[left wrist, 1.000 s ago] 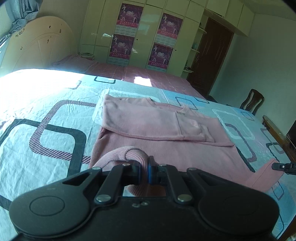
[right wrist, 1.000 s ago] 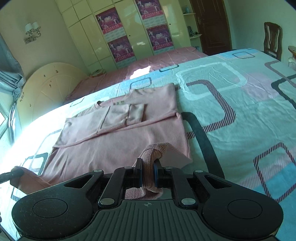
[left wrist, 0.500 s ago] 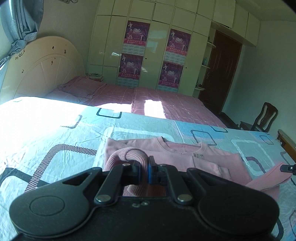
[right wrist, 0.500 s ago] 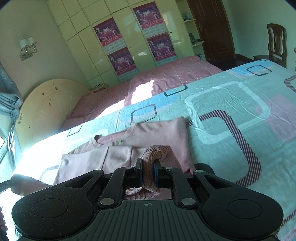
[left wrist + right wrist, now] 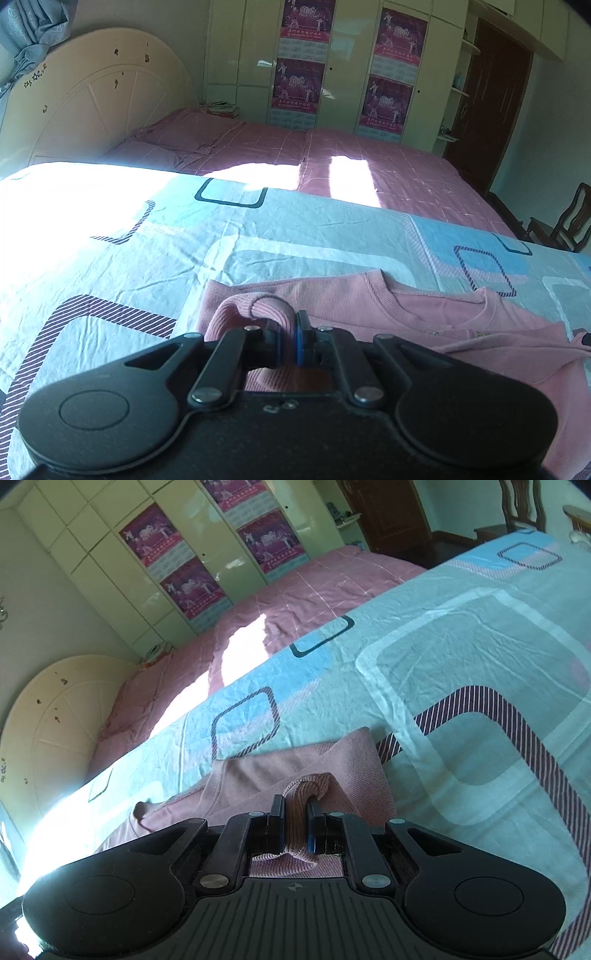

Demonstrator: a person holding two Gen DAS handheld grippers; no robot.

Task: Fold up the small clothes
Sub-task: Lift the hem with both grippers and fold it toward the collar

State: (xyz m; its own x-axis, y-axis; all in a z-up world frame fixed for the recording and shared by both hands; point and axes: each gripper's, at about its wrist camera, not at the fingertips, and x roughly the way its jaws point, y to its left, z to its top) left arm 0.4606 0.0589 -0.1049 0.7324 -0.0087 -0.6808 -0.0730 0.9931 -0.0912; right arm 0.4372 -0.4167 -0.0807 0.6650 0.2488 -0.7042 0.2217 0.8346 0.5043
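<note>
A small pink ribbed sweater (image 5: 369, 299) lies on a patterned bed sheet (image 5: 184, 240), its neckline toward the far side. My left gripper (image 5: 288, 341) is shut on a fold of the sweater's ribbed hem, held low over the shoulder area near the collar. My right gripper (image 5: 295, 823) is shut on the other hem corner of the sweater (image 5: 280, 771), also close over the far edge. Most of the sweater's body is hidden under the grippers.
The light blue sheet (image 5: 461, 664) with square patterns spreads right and far. A pink bed (image 5: 332, 158) and cream headboard (image 5: 96, 96) lie beyond. Wardrobe doors with posters (image 5: 299, 81) line the wall. A wooden chair (image 5: 569, 218) stands at the right.
Both grippers have carried the sweater's hem forward over its body toward the collar; the lower body, visible a second ago, now lies under the grippers.
</note>
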